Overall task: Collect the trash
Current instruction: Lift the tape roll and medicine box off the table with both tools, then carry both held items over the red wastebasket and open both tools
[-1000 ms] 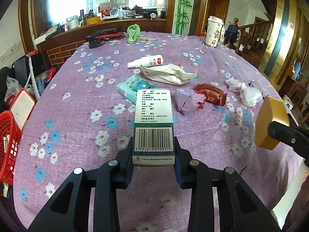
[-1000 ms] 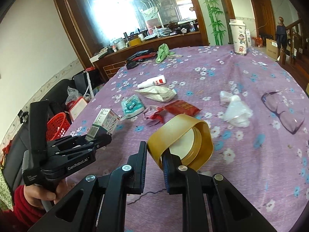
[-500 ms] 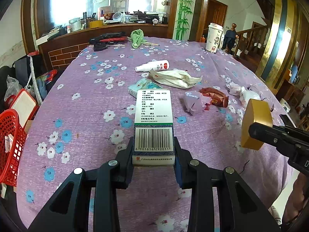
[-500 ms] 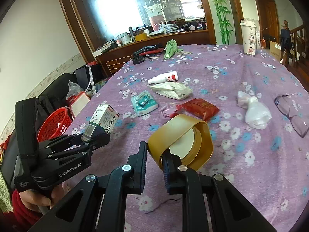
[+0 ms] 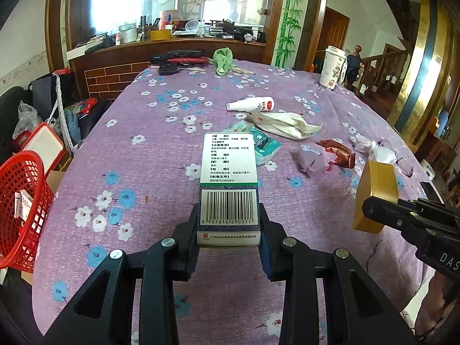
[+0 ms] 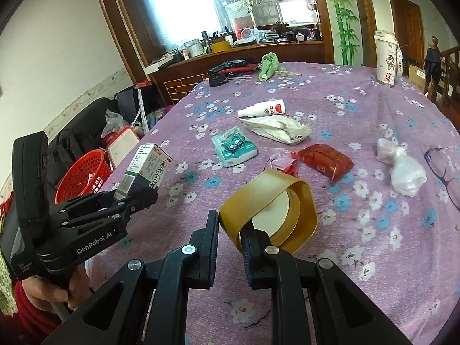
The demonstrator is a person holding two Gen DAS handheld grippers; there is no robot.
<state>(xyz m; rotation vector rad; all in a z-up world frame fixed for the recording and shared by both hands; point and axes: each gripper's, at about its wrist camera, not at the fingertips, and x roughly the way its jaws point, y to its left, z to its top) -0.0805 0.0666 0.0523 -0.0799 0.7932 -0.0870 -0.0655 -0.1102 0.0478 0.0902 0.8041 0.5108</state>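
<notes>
My left gripper (image 5: 229, 224) is shut on a white and green medicine box (image 5: 228, 184) with a barcode, held above the purple flowered tablecloth (image 5: 161, 149). In the right wrist view the box (image 6: 146, 169) shows at the left. My right gripper (image 6: 230, 230) is shut on the rim of a gold jar lid (image 6: 273, 210); the lid also shows at the right of the left wrist view (image 5: 376, 195). On the table lie a red wrapper (image 6: 325, 161), a crumpled pink wrapper (image 6: 280, 161), a tissue pack (image 6: 233, 146), a crumpled white bag (image 6: 279, 129) and a spray bottle (image 6: 261, 109).
A red basket (image 5: 20, 201) stands off the table's left edge; it also shows in the right wrist view (image 6: 83, 175). A white plastic bag (image 6: 402, 166) and glasses (image 6: 442, 166) lie at the right. A paper cup (image 6: 386, 57) and green cloth (image 6: 268, 64) sit far back.
Both grippers have drawn back and risen from the table with their objects still held. The red basket has come further into view at the left.
</notes>
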